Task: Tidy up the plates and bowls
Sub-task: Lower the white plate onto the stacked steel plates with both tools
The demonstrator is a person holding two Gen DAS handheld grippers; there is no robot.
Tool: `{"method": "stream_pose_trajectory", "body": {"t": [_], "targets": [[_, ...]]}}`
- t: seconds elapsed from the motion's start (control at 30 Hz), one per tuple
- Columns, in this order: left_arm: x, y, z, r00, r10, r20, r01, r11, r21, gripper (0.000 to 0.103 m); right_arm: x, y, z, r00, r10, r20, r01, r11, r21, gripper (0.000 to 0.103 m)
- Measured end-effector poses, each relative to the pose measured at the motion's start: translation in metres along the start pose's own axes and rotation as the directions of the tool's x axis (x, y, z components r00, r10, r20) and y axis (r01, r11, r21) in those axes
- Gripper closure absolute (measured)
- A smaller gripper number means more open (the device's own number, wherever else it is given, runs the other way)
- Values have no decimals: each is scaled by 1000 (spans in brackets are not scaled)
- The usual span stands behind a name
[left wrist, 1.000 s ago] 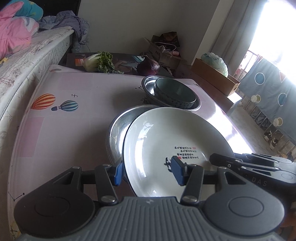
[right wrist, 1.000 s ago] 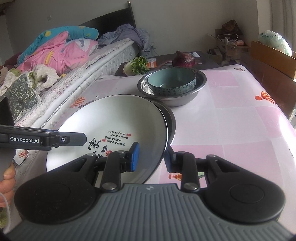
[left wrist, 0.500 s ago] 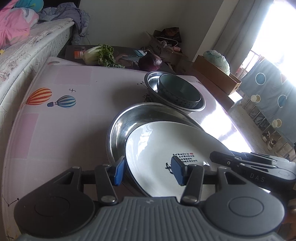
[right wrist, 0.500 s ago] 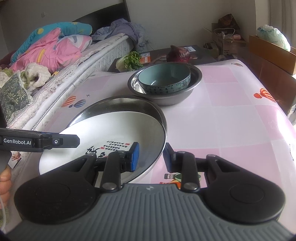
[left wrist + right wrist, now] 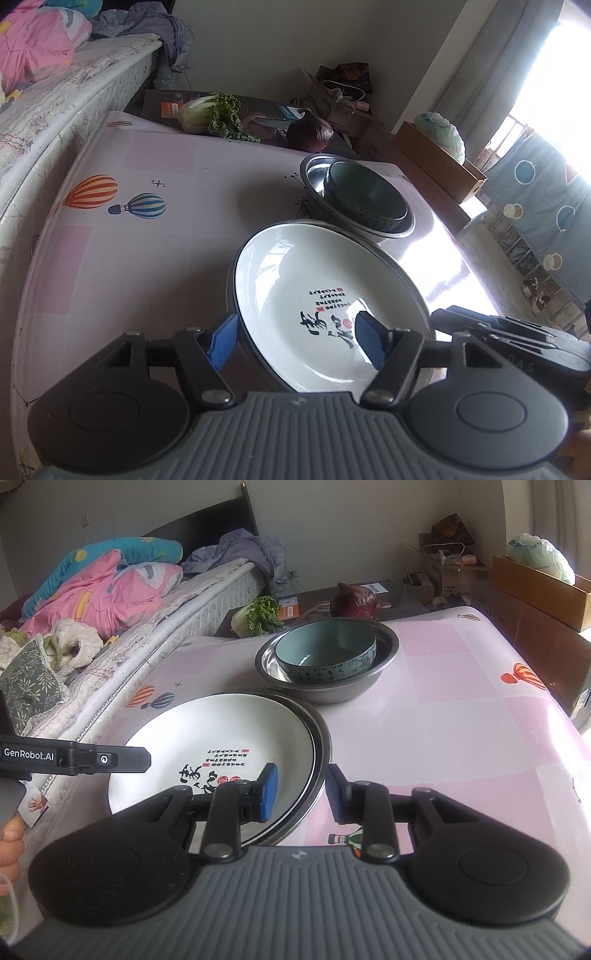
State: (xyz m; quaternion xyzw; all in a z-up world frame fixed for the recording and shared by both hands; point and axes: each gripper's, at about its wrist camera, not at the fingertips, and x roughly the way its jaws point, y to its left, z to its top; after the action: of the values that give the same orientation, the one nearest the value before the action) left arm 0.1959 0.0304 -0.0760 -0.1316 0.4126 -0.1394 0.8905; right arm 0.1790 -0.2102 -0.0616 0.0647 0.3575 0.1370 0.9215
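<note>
Our left gripper (image 5: 297,341) and right gripper (image 5: 301,789) share ribbed grey bodies, black round-hubbed arms, silver screws, blue pads (image 5: 269,791); white "GenRobot.AI" lettering marks one black side

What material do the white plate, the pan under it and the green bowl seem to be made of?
White plate: likely glazed ceramic; glossy, with printed black calligraphy and red seals.
Pan under it: metal, probably stainless steel; thin grey rim with a bright sheen.
Green bowl: likely glazed ceramic; smooth teal inside, patterned band outside. It sits in a second steel basin.
</note>
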Motion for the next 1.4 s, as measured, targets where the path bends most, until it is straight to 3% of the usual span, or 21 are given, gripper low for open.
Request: {"method": "stream_pose_trajectory", "body": {"t": [0.1,0.3,0.47,0.73,0.87,1.17,1.27,1.4], "targets": [[-7,2,-1,999,-36,20,36,999,-13,34,-4,0,-1,1000,2,5,-2,1000,8,75],[-24,-6,-3,996,-23,88,19,999,40,30,-15,-3,-5,1000,12,16,-13,999,45,73],[-28,-1,-4,990,11,138,-17,999,42,24,-22,-17,-8,999,38,26,-41,989,140,56],[-1,24,-1,996,13,89,-6,997,-74,22,-1,-46,-9,995,98,-3,-92,946,312,51],[5,34,-1,997,-2,79,10,994,-104,26,10,-50,-4,995,104,-1,-98,939,331,51],[20,35,-2,997,-63,45,68,992,-111,47,54,-51,10,986,165,-37,-139,918,372,51],[22,36,-2,997,-65,42,69,991,-111,47,66,-46,10,971,228,-65,-185,901,391,49],[21,38,-2,996,-79,33,82,989,-121,47,65,-37,12,972,220,-85,-176,916,360,48]]}}
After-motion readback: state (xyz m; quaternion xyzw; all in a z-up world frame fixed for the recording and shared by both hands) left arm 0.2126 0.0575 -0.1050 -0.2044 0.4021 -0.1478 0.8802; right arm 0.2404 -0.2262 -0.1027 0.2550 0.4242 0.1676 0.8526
